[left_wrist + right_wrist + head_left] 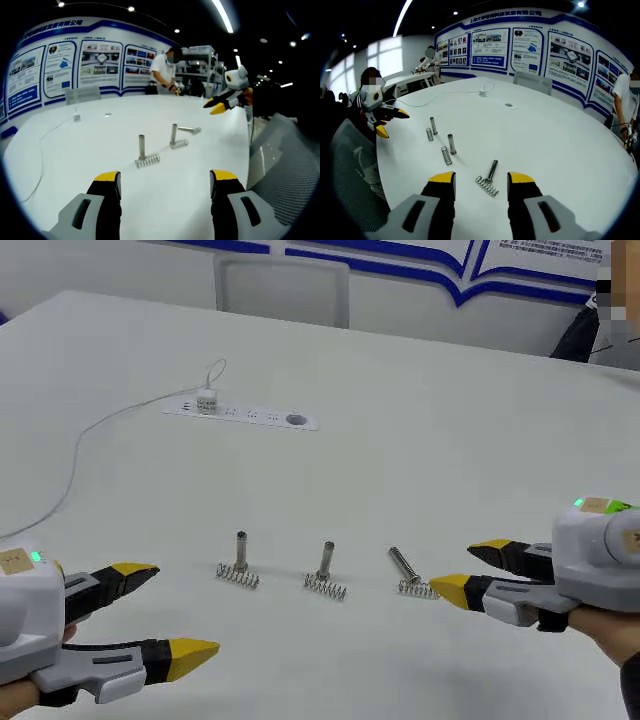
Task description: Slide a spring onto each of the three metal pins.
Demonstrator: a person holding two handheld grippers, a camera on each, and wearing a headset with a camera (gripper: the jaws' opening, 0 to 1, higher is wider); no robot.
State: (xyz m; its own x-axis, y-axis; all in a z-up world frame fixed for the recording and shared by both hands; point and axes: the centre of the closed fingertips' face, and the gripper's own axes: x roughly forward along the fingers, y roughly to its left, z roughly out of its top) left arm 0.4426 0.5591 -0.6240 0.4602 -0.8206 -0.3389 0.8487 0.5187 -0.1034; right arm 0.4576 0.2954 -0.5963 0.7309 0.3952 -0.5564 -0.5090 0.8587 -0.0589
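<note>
Right gripper [452, 566]: jaws wide, empty; left gripper [185, 608] likewise. Lying pin [403, 563]: just ahead of right jaws (needs steadying, probably by the left). Nearest spring [417, 589]: beside the right jaw tips; pinch mid-coil lightly, keeping its bore open and aligned with the pin.

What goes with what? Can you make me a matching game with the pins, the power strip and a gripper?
Things:
1. left pin
2. right pin
3. power strip
4. left gripper

States:
A. holds a white plug
B. jaws open, yellow at the ends
C. stands upright
D. lies tipped over

Pairs: 1-C, 2-D, 3-A, 4-B.
</note>
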